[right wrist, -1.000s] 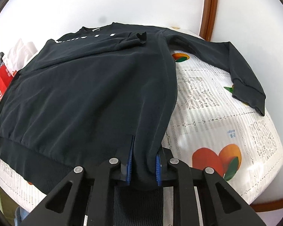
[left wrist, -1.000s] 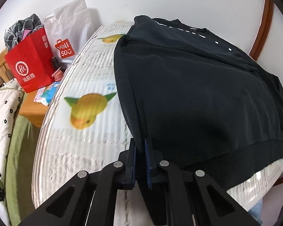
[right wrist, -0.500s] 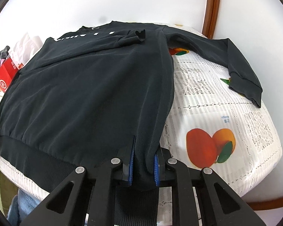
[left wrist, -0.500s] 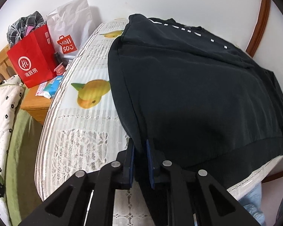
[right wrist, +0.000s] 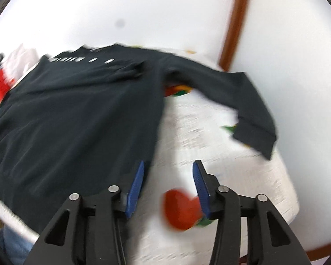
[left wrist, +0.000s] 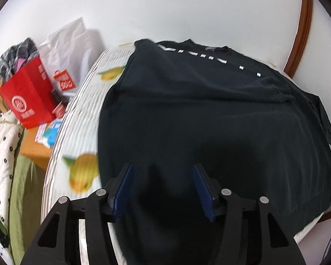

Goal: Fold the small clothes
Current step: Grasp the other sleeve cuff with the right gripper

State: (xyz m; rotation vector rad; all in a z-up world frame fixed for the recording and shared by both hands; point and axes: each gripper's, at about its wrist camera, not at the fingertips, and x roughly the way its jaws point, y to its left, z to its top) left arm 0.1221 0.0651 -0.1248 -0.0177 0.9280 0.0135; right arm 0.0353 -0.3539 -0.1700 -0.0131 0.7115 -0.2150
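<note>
A black long-sleeved sweatshirt (left wrist: 209,119) with pale lettering across the chest lies flat on a round table under a white fruit-print cloth (right wrist: 220,150). One sleeve (right wrist: 249,101) stretches out to the right in the right wrist view. My left gripper (left wrist: 162,172) hovers over the lower left part of the garment, its jaws opening, the pads clear of the cloth. My right gripper (right wrist: 168,167) hangs beside the garment's right side edge, jaws opening, with only tablecloth between the blue pads (right wrist: 135,185).
Left of the table a red paper bag (left wrist: 28,101) and a white shopping bag (left wrist: 70,53) stand on a wooden cabinet (left wrist: 33,145). A spotted white quilt (left wrist: 0,145) lies at far left. A brown wooden frame (right wrist: 236,22) runs up the white wall behind.
Both grippers let go of the sweatshirt's bottom hem, opened wide and lifted away; the hem now lies on the table.
</note>
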